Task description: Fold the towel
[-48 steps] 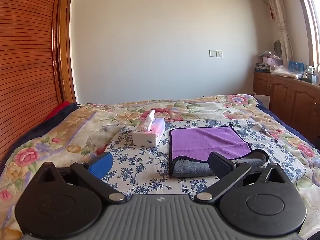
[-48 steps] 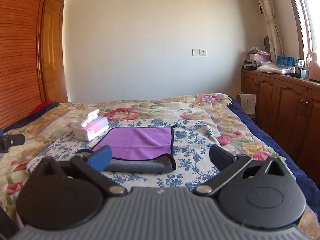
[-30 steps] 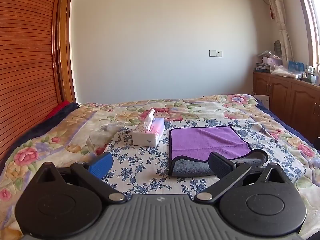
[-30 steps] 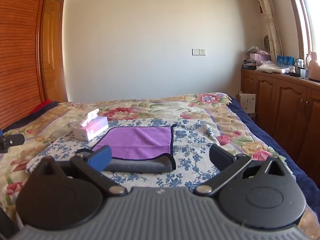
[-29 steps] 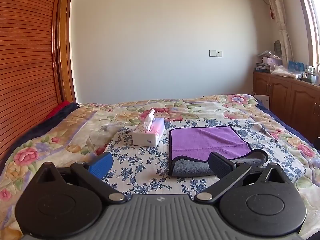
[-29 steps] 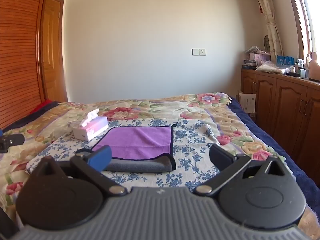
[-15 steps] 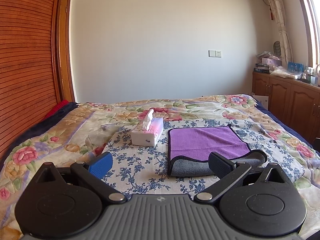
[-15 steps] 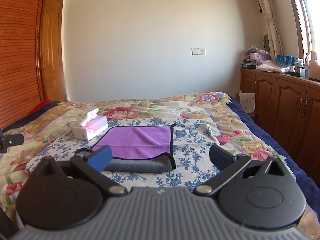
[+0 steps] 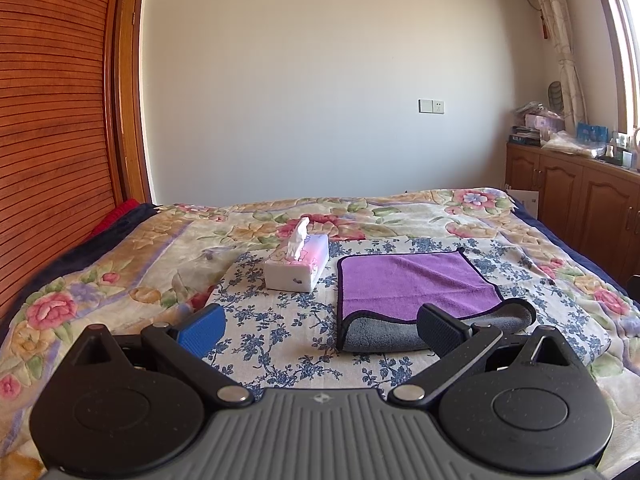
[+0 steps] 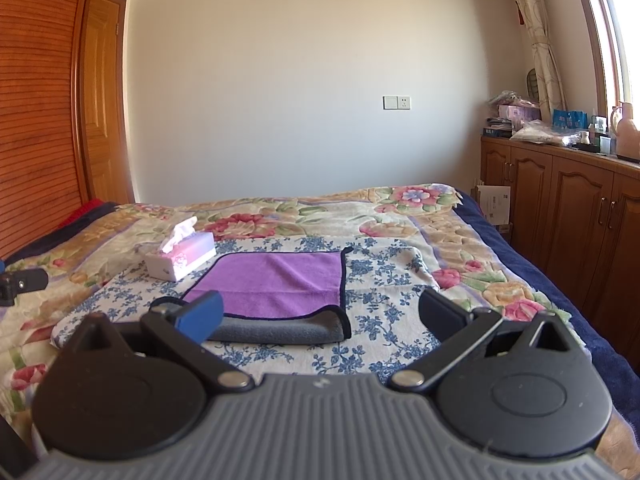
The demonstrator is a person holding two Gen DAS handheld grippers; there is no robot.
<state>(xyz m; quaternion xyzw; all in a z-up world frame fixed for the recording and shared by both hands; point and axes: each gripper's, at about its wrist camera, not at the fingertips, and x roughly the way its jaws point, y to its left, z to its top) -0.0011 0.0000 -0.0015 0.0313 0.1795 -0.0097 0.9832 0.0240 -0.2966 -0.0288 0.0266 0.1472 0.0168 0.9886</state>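
Note:
A purple towel (image 9: 408, 284) with a grey underside lies on the blue-flowered cloth on the bed, its near edge rolled over so the grey side shows. It also shows in the right wrist view (image 10: 276, 280). My left gripper (image 9: 320, 330) is open and empty, held above the bed in front of the towel's near left part. My right gripper (image 10: 320, 314) is open and empty, held in front of the towel's near right part. The tip of the left gripper (image 10: 24, 282) shows at the left edge of the right wrist view.
A white and pink tissue box (image 9: 298, 262) stands just left of the towel. The flowered bedspread (image 9: 120, 272) covers the bed. Wooden cabinets (image 10: 580, 216) with clutter on top line the right wall. A slatted wooden wall (image 9: 52, 140) is on the left.
Both grippers have lifted or tilted very slightly, so the bed sits a little lower in view. The towel and tissue box have not moved. Both grippers stay open.

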